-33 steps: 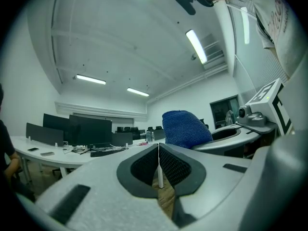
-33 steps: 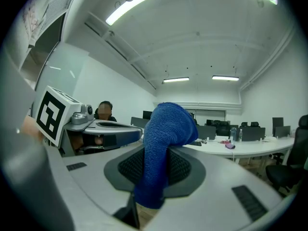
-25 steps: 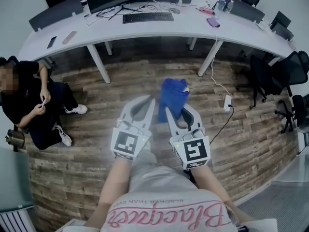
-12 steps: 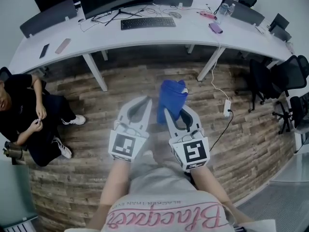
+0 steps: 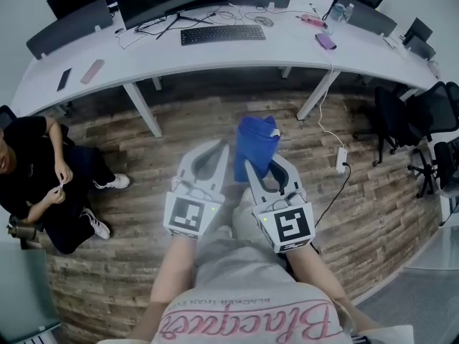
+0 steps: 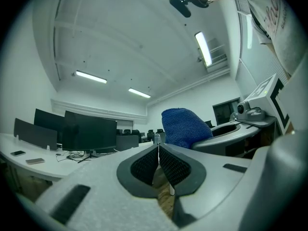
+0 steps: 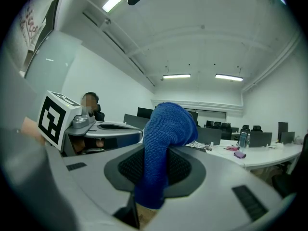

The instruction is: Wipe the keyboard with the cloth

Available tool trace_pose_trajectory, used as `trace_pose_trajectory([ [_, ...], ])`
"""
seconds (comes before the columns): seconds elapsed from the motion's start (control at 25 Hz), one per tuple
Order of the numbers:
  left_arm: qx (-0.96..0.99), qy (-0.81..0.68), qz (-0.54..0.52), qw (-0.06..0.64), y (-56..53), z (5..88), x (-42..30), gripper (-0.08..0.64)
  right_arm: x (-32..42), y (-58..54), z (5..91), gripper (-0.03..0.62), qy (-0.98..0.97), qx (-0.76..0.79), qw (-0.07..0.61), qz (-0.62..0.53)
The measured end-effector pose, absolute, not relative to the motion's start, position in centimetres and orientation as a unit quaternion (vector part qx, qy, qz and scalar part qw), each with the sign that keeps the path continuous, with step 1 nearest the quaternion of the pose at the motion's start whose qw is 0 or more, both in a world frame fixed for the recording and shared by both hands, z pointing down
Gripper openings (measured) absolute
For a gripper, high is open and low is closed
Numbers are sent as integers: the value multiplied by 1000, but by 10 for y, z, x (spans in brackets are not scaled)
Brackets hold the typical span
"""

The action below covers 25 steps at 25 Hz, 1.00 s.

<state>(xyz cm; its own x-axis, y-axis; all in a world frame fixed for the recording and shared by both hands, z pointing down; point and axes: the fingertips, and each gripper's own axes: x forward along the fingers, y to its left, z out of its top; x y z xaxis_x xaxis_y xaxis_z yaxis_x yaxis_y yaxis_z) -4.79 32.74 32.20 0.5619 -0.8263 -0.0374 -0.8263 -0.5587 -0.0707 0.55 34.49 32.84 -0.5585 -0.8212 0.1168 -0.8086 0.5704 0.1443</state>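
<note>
Head view: left gripper [image 5: 217, 150] and right gripper [image 5: 259, 165] lie side by side; the blue cloth [image 5: 257, 140] rises from the right gripper's tips; only this view shows the keyboard [image 5: 223, 33], on the white desk [image 5: 179, 52] well ahead of both grippers and apart from the cloth. Left gripper view: its jaws meet with nothing between them; the cloth stands just to their right. Right gripper view: its jaws are clamped on the cloth, which stands up between them and droops over at the top.
</note>
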Motion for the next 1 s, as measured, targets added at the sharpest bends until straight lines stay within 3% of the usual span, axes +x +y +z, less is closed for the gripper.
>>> trace_pose_trajectory([
  [1.0, -866, 496, -26, 61, 146, 316, -28, 6, 18, 148, 325, 89, -906, 418, 55, -36],
])
